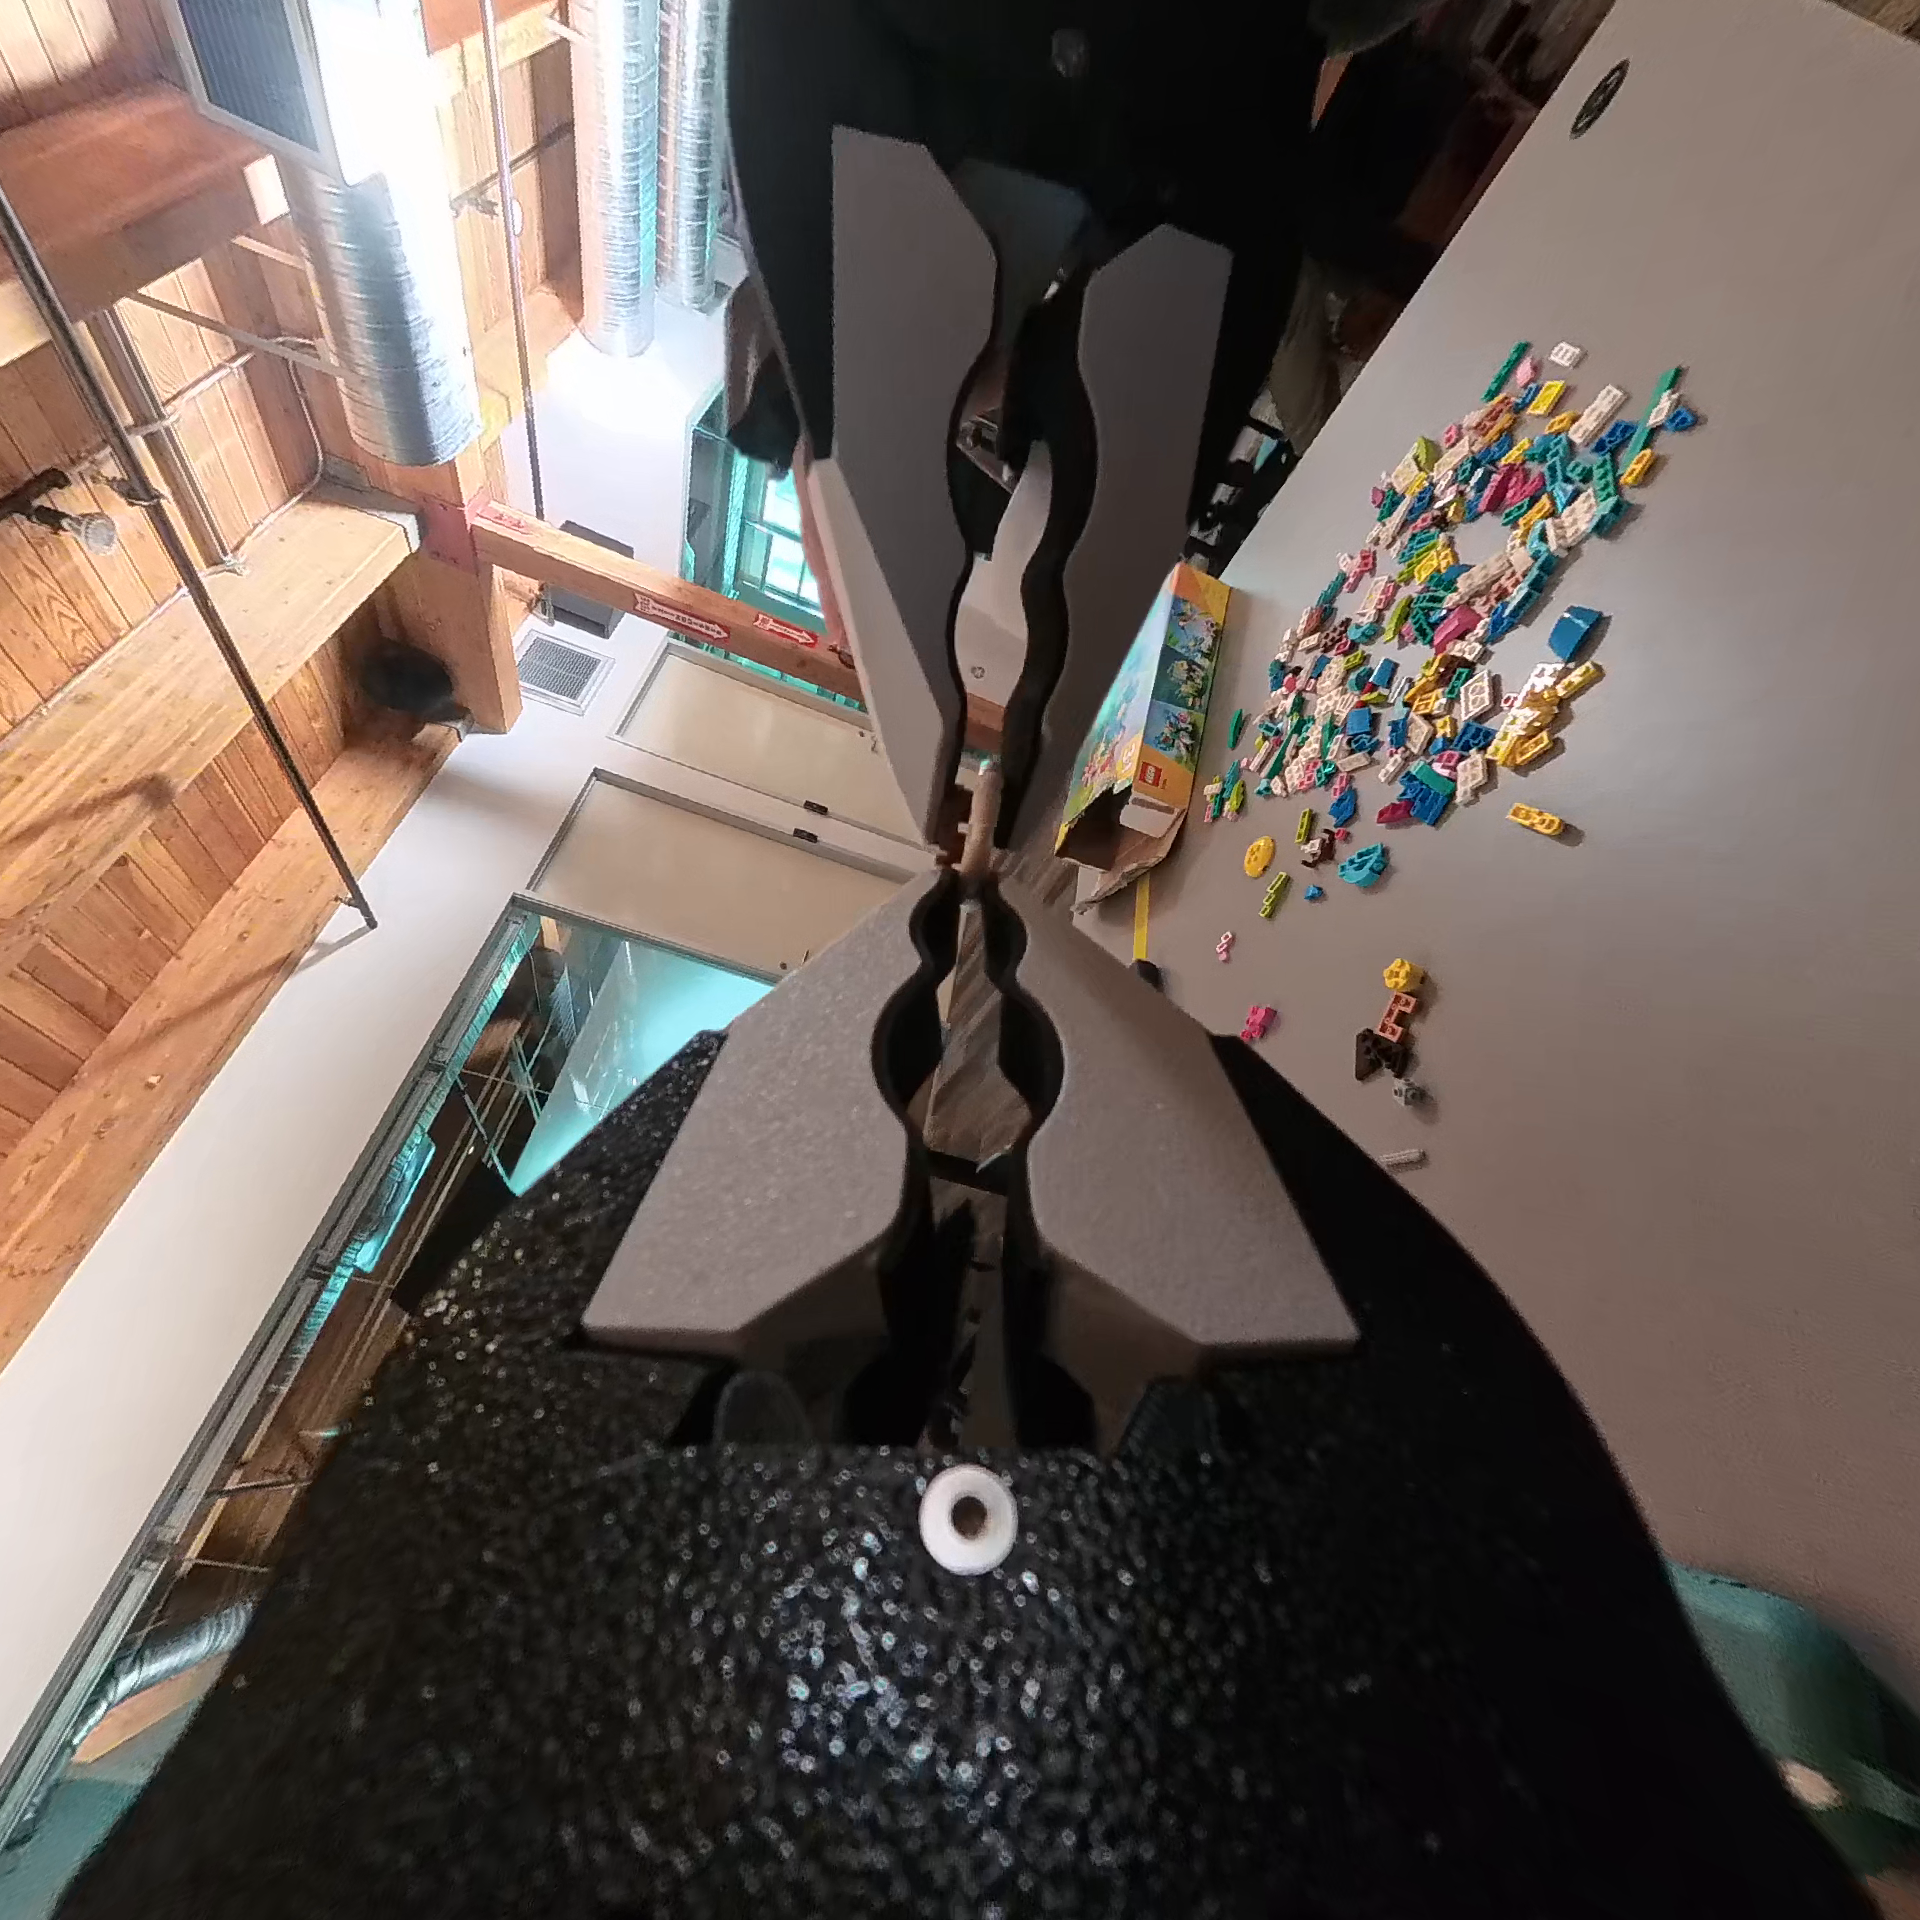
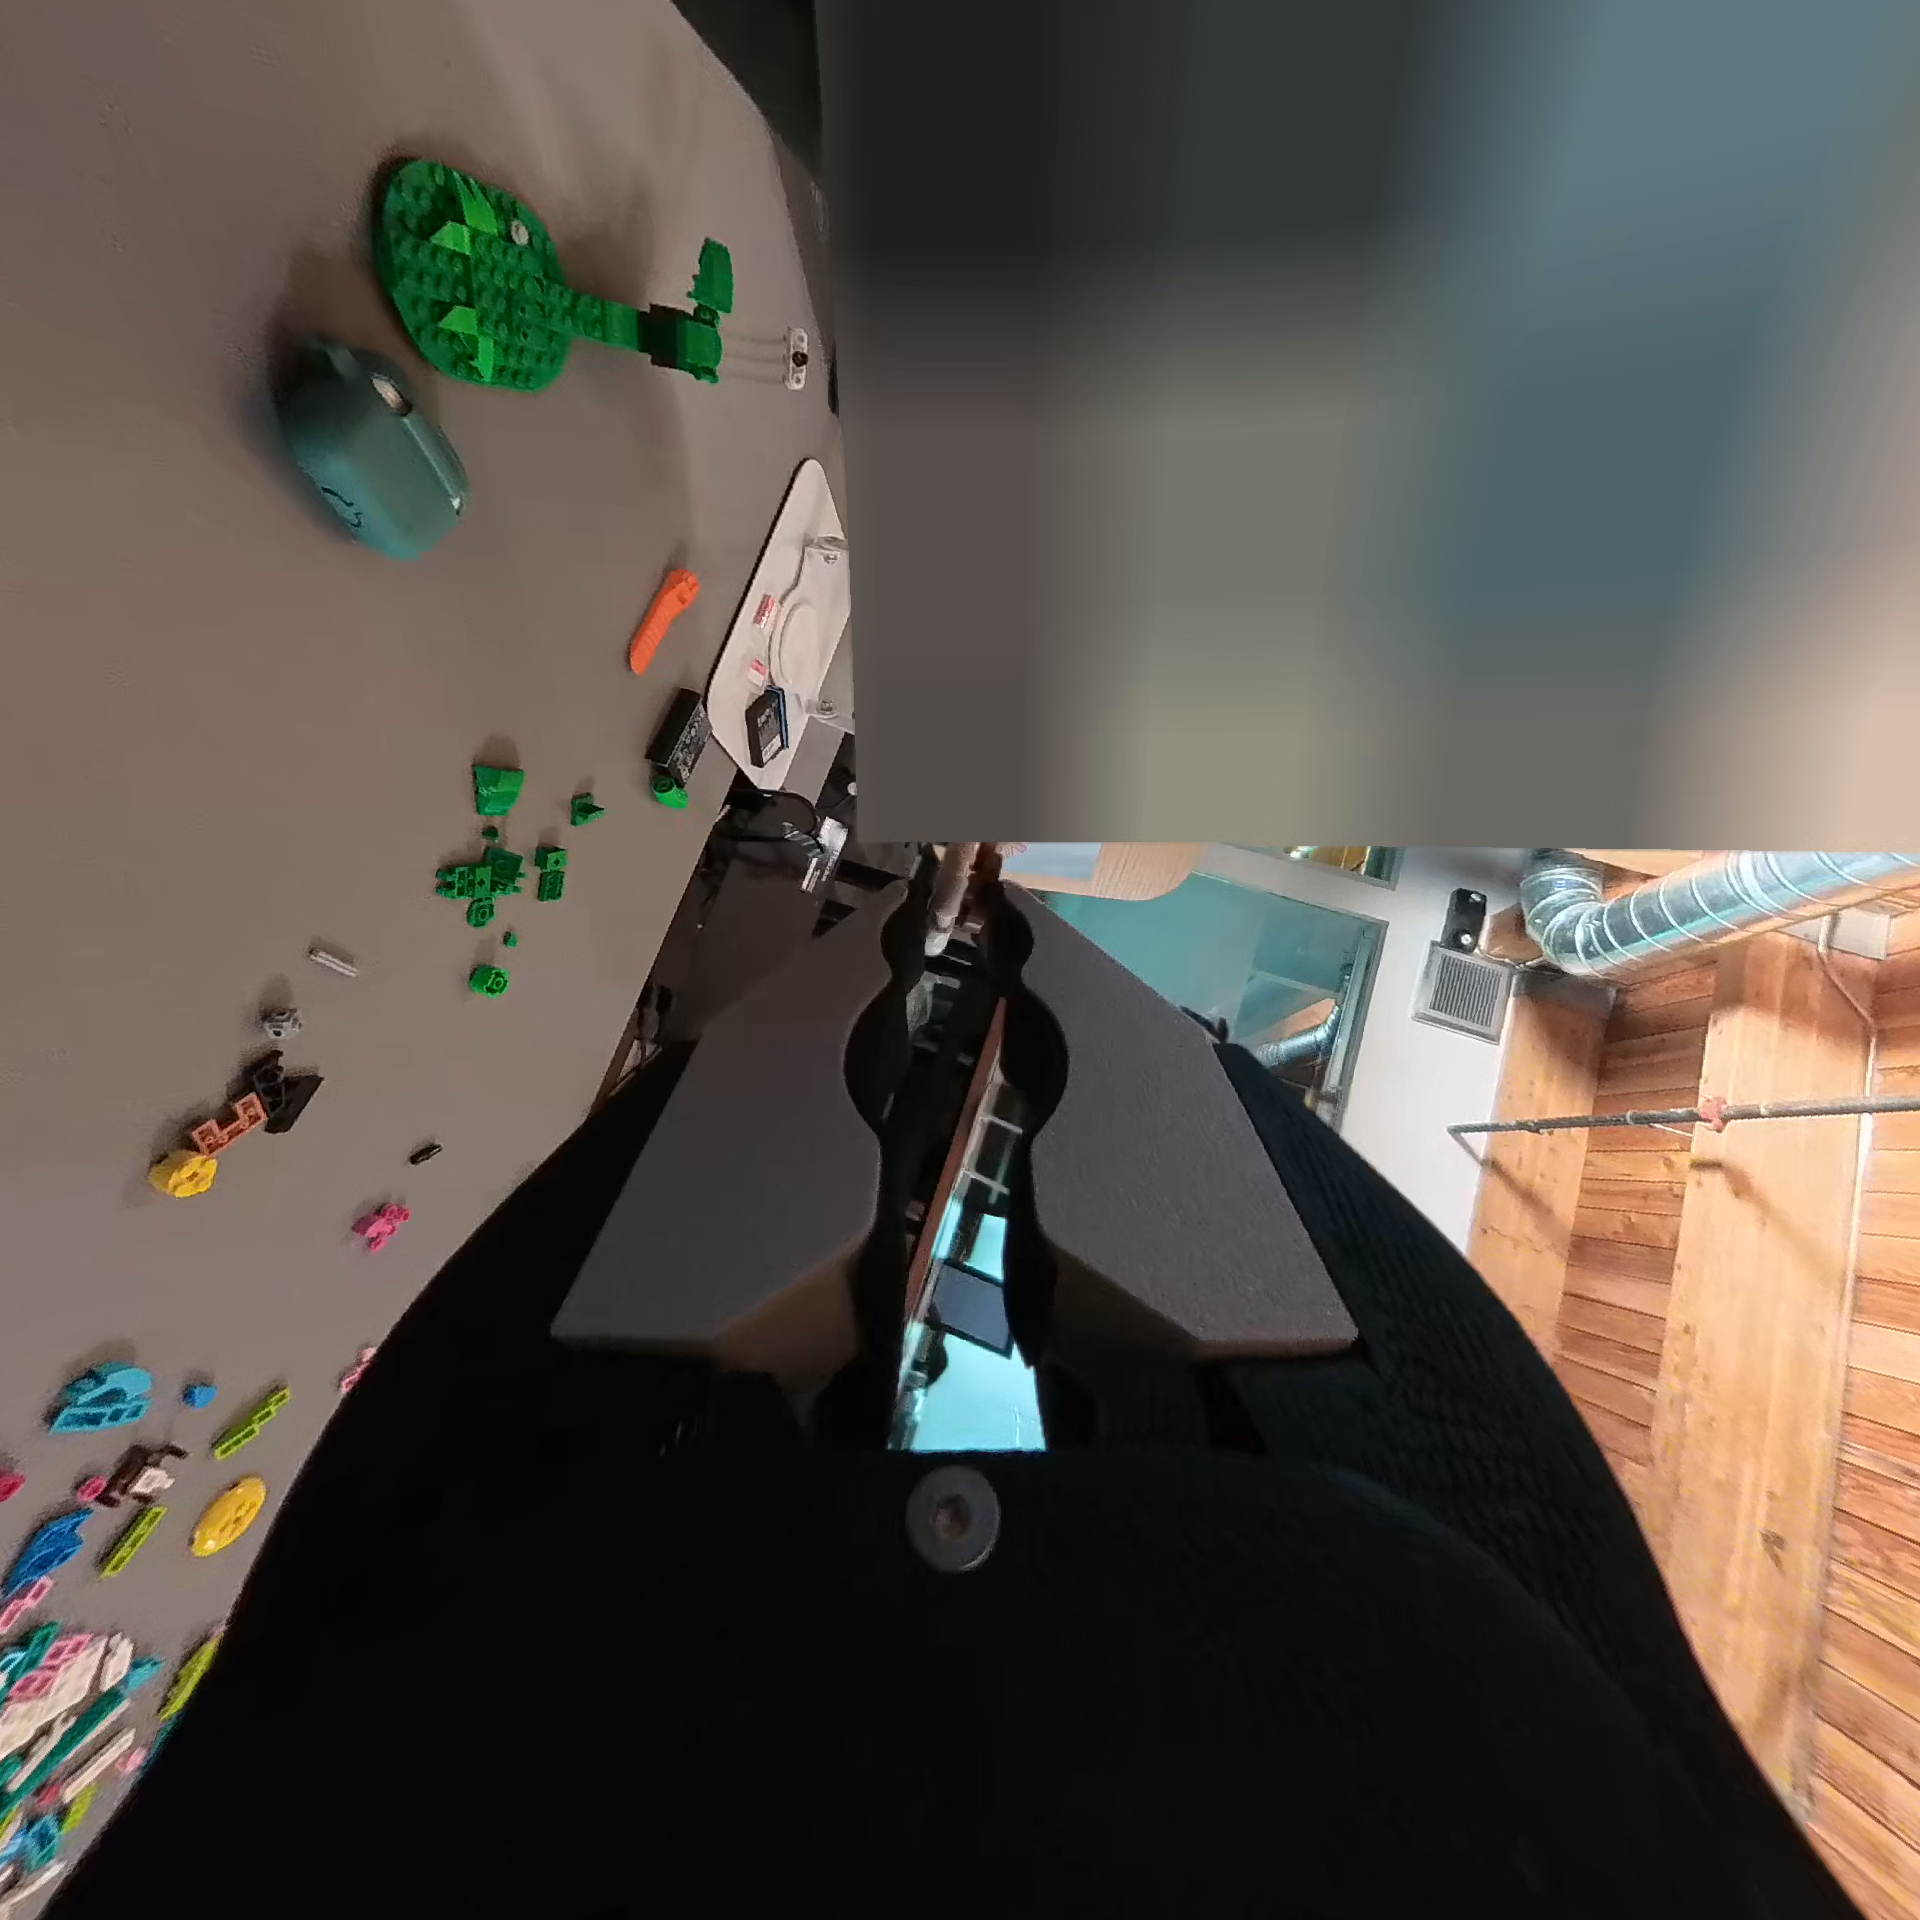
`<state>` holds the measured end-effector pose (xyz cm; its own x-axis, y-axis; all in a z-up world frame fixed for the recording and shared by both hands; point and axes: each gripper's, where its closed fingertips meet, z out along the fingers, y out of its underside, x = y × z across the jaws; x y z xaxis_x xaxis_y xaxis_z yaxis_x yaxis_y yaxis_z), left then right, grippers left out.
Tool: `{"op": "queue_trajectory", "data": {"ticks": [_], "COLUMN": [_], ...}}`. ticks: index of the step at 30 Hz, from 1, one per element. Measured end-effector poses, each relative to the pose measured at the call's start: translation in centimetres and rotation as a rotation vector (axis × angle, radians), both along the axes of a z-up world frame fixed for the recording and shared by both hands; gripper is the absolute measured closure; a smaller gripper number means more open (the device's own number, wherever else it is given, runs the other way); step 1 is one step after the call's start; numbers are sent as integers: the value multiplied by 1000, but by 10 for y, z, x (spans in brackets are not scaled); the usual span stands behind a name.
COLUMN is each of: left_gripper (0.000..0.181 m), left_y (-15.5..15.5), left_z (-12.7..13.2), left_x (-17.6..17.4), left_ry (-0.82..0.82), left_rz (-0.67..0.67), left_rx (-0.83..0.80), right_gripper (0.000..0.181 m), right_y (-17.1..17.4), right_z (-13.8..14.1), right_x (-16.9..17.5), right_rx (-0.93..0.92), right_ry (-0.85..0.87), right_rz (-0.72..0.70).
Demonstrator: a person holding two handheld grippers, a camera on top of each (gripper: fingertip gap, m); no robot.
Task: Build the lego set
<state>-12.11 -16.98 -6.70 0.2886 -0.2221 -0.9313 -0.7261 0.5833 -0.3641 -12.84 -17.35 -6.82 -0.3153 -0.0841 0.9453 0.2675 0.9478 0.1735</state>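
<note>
- Holding both tools up off the tabletop, tip to tip; the cameras are rolled, so the tabletop runs along one side of each view
- Right tongs: narrow, tips pinched on a small tan piece; the piece sticks out toward the opposing tips
- Left tongs: narrow, tips almost together just beside the end of the tan piece; cannot tell whether they actually grip it
- Loose brick pile: white, blue, teal, yellow and pink parts spread on the tabletop, well apart from both tools
- Lego box: lying at the tabletop edge beside the pile, flap open
- Green plate build: rounded base with a narrow stem and a darker green block at the end; flat on the tabletop
- Teal case: just beside the green base
- Orange brick separator: near the tabletop edge, apart from the case
- Loose green pieces: small cluster between the separator and the black-and-salmon sub-build
- Upper right of the right wrist view is blurred out
</note>
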Motion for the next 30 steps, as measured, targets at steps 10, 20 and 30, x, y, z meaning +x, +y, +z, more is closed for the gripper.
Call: {"op": "queue_trajectory", "data": {"ticks": [10,20,30], "left_gripper": [173,172,178], "left_y": [2,-11,-9], "left_z": [8,4,6], "left_x": [3,11,6], "left_ry": [-85,-87,-84], "left_rz": [-48,-193,-160], "left_rx": [66,43,29], "right_gripper": [172,172,161], "right_y": [0,-13,-11], "right_z": [9,0,5], "right_x": [2,4,0], "right_rx": [-141,-367,-393], "right_ry": [27,-44,22], "right_rz": [9,76,102]}}
